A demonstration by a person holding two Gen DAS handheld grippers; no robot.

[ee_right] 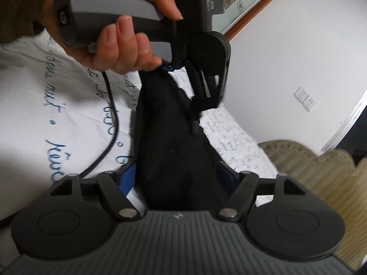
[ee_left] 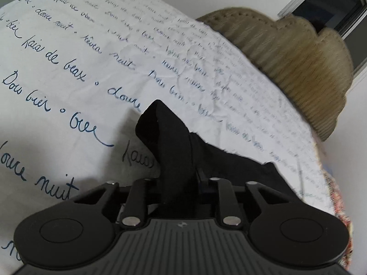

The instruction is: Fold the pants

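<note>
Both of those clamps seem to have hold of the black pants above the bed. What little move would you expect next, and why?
Probably lowering the pants onto the bedsheet. The left gripper is shut on a bunched fold of them. The fabric hangs from it down between the right gripper fingers, which stand apart, so whether they press it is unclear. Bunched in the air, the fabric cannot be folded neatly.

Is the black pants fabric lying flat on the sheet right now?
No: in the right wrist view the black pants hang bunched, stretched between the left hand-held gripper above and the right hand-held gripper, off the printed sheet.
</note>
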